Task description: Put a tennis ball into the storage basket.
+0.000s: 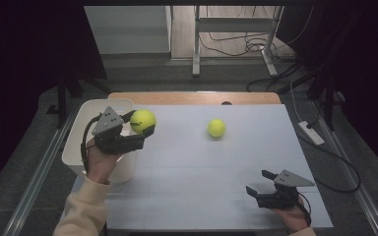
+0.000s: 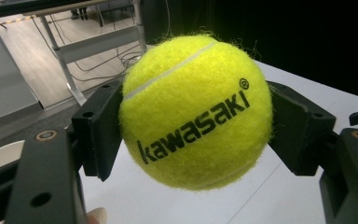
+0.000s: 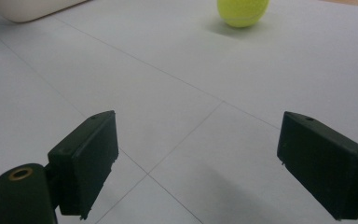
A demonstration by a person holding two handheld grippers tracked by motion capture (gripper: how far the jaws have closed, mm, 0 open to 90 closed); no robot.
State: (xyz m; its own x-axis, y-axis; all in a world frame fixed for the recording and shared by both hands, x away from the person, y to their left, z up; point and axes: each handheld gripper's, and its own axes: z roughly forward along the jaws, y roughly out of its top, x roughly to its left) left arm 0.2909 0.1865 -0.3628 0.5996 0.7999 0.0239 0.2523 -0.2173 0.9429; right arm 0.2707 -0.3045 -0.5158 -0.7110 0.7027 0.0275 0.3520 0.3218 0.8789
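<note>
A white bin (image 1: 78,142) sits just beside the left hand-held gripper (image 1: 139,124), which clamps a tennis ball (image 1: 142,121), its "kawasaki" lettering slanting upward. A second ball (image 1: 216,128) lies apart on the tabletop (image 1: 202,177); the right hand-held gripper (image 1: 259,183) gapes empty.

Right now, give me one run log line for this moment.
left hand-held gripper: shut on tennis ball | right hand-held gripper: open | second ball: on table

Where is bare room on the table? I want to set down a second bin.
Free: the white tabletop between the loose yellow tennis ball and the right gripper. Crowded: the left edge, where the white plastic bin and left gripper with its yellow tennis ball sit.
</note>
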